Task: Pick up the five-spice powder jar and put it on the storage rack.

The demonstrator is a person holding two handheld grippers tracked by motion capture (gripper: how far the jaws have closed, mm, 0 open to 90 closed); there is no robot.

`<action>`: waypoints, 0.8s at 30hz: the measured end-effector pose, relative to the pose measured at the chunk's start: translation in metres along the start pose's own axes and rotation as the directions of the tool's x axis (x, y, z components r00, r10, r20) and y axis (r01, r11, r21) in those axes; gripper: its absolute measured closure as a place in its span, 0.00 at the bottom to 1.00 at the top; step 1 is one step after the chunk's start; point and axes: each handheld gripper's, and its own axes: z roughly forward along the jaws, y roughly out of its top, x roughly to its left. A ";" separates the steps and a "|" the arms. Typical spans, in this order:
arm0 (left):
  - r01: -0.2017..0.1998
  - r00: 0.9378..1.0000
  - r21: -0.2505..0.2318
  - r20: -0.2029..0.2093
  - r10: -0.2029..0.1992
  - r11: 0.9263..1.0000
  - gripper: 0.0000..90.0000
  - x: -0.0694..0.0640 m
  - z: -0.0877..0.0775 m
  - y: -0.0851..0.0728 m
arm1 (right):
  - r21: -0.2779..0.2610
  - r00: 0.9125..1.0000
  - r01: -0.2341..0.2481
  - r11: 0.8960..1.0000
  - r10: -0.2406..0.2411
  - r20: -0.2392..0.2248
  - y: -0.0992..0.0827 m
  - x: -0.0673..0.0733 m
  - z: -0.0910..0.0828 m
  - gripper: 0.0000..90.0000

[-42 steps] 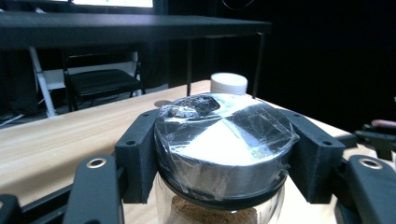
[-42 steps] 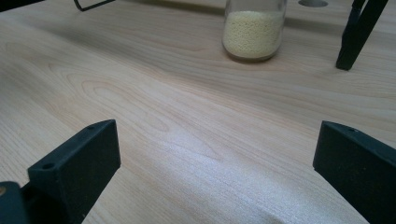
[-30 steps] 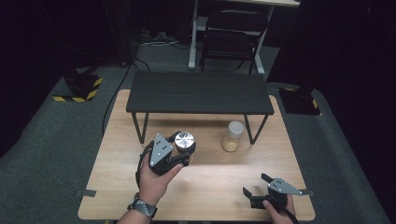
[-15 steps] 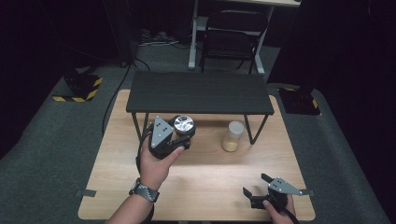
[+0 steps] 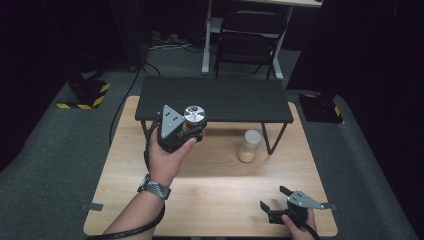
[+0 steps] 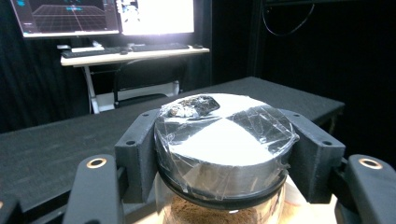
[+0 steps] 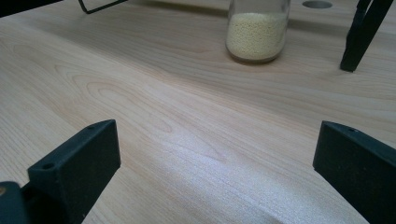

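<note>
the wooden table (image 5: 210,200) is carrying a low black shelf (image 5: 215,100) at its far side, and a jar of yellow grains (image 5: 248,146) is standing just in front of the shelf. the left gripper (image 5: 192,127) is pinching a jar with a silver lid (image 6: 224,144) and holding it up at the front edge of the shelf. the right gripper (image 5: 274,207) is resting near the table's near edge with jaws spread. i judge the placing step is in hand; the next move is needing enough height to clear the shelf edge, then a gentle lowering.

Your jar (image 6: 224,158) is glass, holding brown powder, its silver lid wrapped in clear film; it's upright, lifted at the black shelf's (image 5: 225,100) front edge.
</note>
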 end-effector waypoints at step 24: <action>0.018 0.997 -0.015 -0.077 -0.020 1.000 0.39 0.018 0.039 0.026 | -0.006 1.000 0.000 1.000 0.000 -0.007 -0.001 -0.001 -0.001 0.00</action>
